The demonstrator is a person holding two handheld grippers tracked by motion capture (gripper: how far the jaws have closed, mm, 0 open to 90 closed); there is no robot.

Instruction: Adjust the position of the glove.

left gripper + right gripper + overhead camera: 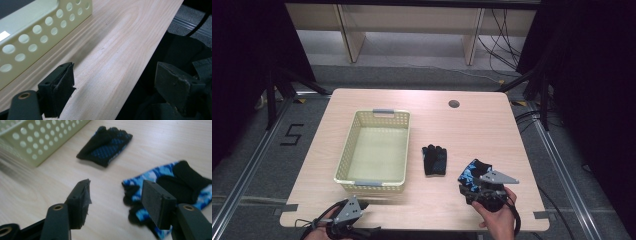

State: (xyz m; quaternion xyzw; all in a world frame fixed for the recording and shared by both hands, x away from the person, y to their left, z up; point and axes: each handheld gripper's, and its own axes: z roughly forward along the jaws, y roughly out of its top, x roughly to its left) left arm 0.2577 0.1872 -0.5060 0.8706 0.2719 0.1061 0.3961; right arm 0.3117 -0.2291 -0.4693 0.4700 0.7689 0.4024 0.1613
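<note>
A blue camouflage-patterned glove (pixel 473 172) lies on the wooden table (pixel 482 125) at the front right, its fingers toward me. My right gripper (pixel 468 186) hovers just over its near edge. In the right gripper view the jaws (pixel 116 192) stand open, with bare table in the gap and the right-hand jaw over the glove (pixel 185 180). A second glove, black with blue dots (pixel 434 160), lies a little farther off, beside the basket; it also lies ahead of the jaws in the right gripper view (pixel 105 143). My left gripper (pixel 359 205) rests open at the table's front edge, empty (pixel 115 77).
A pale yellow perforated basket (pixel 373 184) with grey handles stands left of centre, empty; its near wall (pixel 37 30) runs just beyond my left gripper. A round cable hole (pixel 454 104) sits at the back of the table. The table's front edge drops off beside the left jaws.
</note>
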